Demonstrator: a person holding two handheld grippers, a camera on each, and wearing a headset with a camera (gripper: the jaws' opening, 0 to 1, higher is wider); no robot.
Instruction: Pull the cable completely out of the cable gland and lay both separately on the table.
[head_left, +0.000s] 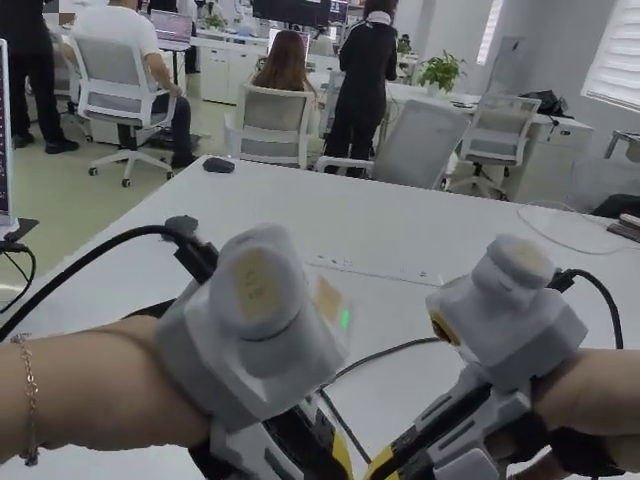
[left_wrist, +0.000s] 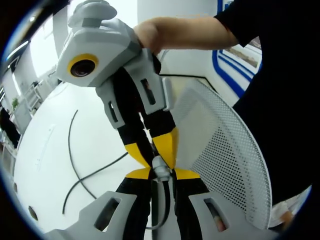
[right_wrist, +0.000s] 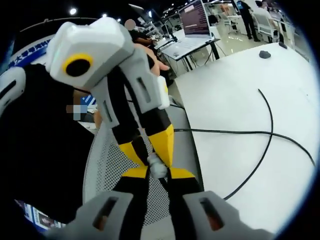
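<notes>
Tip to tip, left gripper (left_wrist: 161, 174) and right gripper (right_wrist: 159, 172) clamp the cable gland (left_wrist: 160, 167) — light, hard, likely slippery — its limp cable (left_wrist: 162, 200), best gripped just behind it, trailing between the left jaws.

The white surface (head_left: 420, 215) in front of you carries a dark mouse (head_left: 218, 165) near its far edge and a flat white strip (head_left: 375, 270) closer in. Beyond it, a long-haired person (head_left: 285, 62) sits in a white office chair (head_left: 272, 125), next to a standing person in black (head_left: 365, 70). A potted plant (head_left: 440, 70) sits further back. A white mesh chair back (left_wrist: 225, 150) stands by the surface's edge.
</notes>
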